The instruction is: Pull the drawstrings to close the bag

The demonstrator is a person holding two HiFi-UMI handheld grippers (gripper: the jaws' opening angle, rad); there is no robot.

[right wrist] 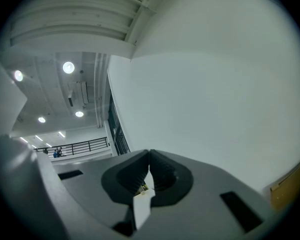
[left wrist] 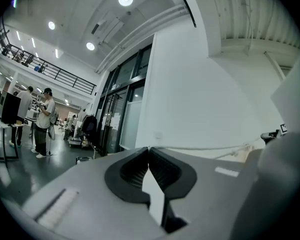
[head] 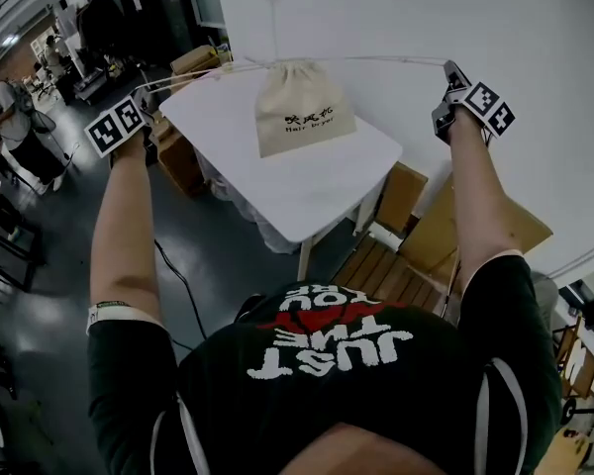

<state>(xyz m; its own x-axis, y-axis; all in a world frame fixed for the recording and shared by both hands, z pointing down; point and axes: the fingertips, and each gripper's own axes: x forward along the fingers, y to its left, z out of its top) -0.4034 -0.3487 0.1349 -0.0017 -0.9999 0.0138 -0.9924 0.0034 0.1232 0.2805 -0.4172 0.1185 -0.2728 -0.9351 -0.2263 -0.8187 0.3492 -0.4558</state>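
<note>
A beige cloth bag (head: 302, 107) with dark print stands on the white table (head: 307, 196), its mouth gathered tight. Its pale drawstrings (head: 386, 60) stretch taut to both sides. My left gripper (head: 148, 102) is out past the table's left corner, shut on the left drawstring (head: 203, 75). My right gripper (head: 453, 70) is out to the right at about the same height, shut on the right string. In the left gripper view the jaws (left wrist: 149, 149) are pressed together and the string (left wrist: 205, 148) runs off rightward. In the right gripper view the jaws (right wrist: 149, 155) are closed, with a bit of string (right wrist: 142, 188) behind them.
Cardboard boxes (head: 183, 151) sit on the floor at the table's left. Wooden furniture (head: 421, 236) stands under and right of the table. A white wall (head: 426, 8) rises behind it. People (left wrist: 42, 121) stand far off in the hall at left.
</note>
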